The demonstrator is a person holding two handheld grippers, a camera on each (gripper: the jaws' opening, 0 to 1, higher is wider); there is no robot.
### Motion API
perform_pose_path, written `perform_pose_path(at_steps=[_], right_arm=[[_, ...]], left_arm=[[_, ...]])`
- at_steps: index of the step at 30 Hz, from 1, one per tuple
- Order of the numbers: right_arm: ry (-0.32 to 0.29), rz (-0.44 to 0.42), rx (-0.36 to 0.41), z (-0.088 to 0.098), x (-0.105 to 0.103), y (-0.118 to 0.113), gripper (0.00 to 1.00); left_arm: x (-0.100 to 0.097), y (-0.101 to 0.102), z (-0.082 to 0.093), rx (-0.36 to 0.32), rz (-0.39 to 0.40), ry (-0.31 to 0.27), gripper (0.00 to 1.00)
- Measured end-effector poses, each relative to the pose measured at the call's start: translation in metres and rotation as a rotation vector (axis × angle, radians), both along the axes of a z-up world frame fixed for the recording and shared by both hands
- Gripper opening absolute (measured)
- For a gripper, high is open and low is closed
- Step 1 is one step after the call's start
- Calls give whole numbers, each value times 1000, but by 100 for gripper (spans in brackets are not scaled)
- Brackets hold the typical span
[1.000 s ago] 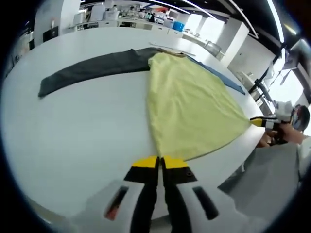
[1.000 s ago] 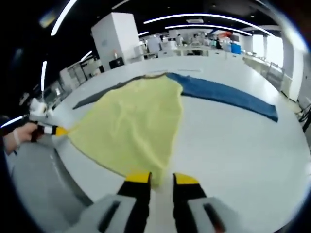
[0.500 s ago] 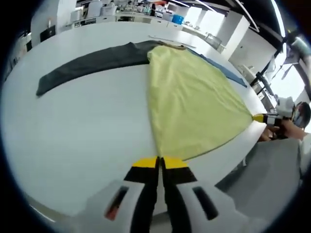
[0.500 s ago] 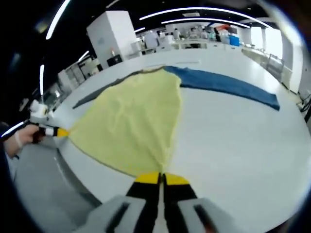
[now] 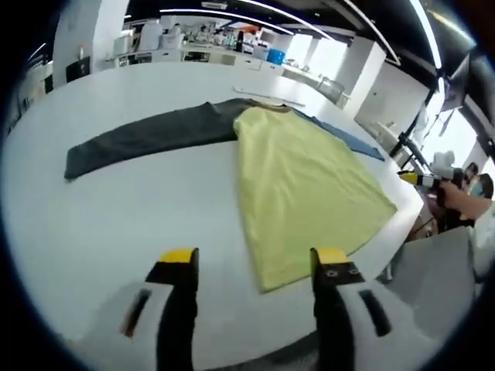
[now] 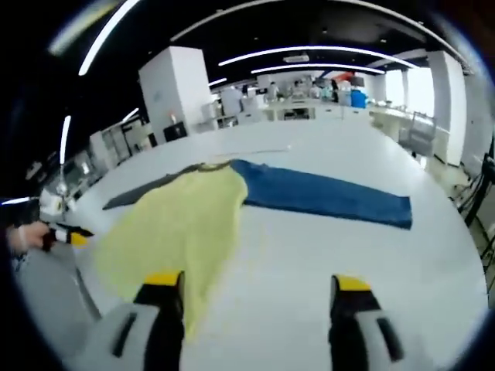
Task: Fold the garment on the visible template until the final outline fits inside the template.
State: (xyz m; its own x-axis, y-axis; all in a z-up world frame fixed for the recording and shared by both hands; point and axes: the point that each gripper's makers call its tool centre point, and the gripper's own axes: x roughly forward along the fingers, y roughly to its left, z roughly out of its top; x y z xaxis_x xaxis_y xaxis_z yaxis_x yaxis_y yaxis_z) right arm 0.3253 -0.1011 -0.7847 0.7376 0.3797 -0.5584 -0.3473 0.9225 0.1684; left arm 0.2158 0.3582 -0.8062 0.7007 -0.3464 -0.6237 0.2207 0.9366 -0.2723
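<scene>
A: What is seen from the left gripper view, left to right?

B: A dark grey garment (image 5: 147, 133) is laid flat on the white counter (image 5: 93, 224); a yellow garment (image 5: 305, 182) is spread beside it, overlapping its end. The left tongs (image 5: 254, 263) are held wide apart above the counter, gripping nothing.

A: And from the right gripper view?

B: The yellow garment (image 6: 174, 228) is seen at left, a blue garment (image 6: 325, 197) stretched out to its right. The right tongs (image 6: 259, 287) are likewise held apart, empty
</scene>
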Motion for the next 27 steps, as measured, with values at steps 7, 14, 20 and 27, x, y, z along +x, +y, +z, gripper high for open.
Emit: perform_pose_path(at_steps=[7, 14, 20, 27], right_arm=[[1, -59, 3, 5, 28, -43, 100], [18, -88, -12, 0, 45, -58, 100], [30, -47, -41, -8, 62, -53, 100], [24, -60, -50, -8, 82, -64, 95]], left_arm=[[0, -14, 10, -38, -61, 0, 88], [13, -8, 18, -99, -8, -18, 95], [28, -24, 39, -215, 10, -104, 90], [38, -26, 51, -274, 41, -163, 88]])
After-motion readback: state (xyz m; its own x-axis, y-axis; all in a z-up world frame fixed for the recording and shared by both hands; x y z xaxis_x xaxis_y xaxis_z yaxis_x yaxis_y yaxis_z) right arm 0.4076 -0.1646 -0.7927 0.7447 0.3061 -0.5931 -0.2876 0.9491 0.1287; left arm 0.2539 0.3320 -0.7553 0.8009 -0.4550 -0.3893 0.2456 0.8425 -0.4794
